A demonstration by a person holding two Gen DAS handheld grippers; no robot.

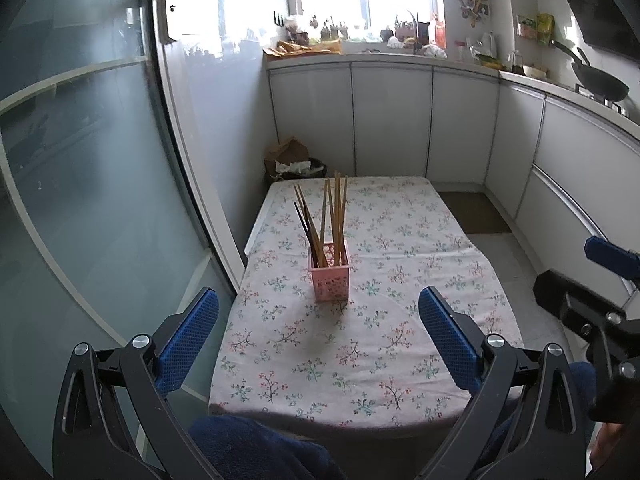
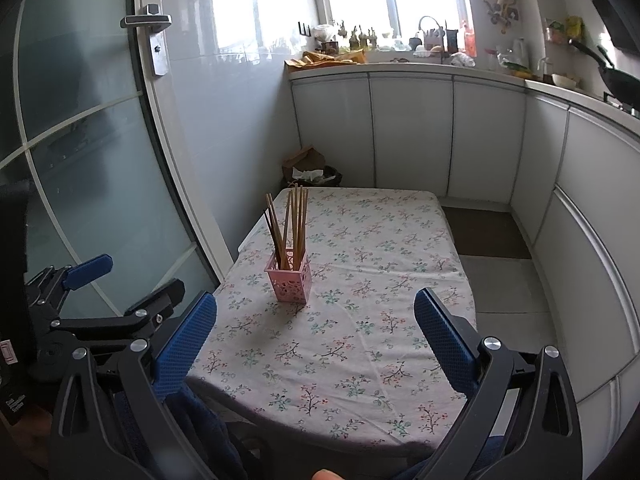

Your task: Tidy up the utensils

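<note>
A pink perforated holder [image 1: 332,276] stands upright on the floral tablecloth [image 1: 400,240], with several wooden chopsticks [image 1: 334,212] standing in it. It also shows in the right wrist view [image 2: 289,280] with the chopsticks [image 2: 294,224]. My left gripper [image 1: 318,320] is open and empty, held back near the table's front edge, short of the holder. My right gripper [image 2: 316,324] is open and empty, also near the front edge, to the right of the holder. The right gripper shows at the right edge of the left wrist view [image 1: 600,280]; the left gripper shows at the left of the right wrist view [image 2: 120,288].
A glass door [image 1: 80,160] runs close along the table's left side. White cabinets [image 1: 392,120] and a cluttered counter [image 1: 360,50] stand behind and to the right. A waste bin with a cardboard box [image 1: 294,162] sits behind the table. A wok [image 1: 596,80] sits on the stove.
</note>
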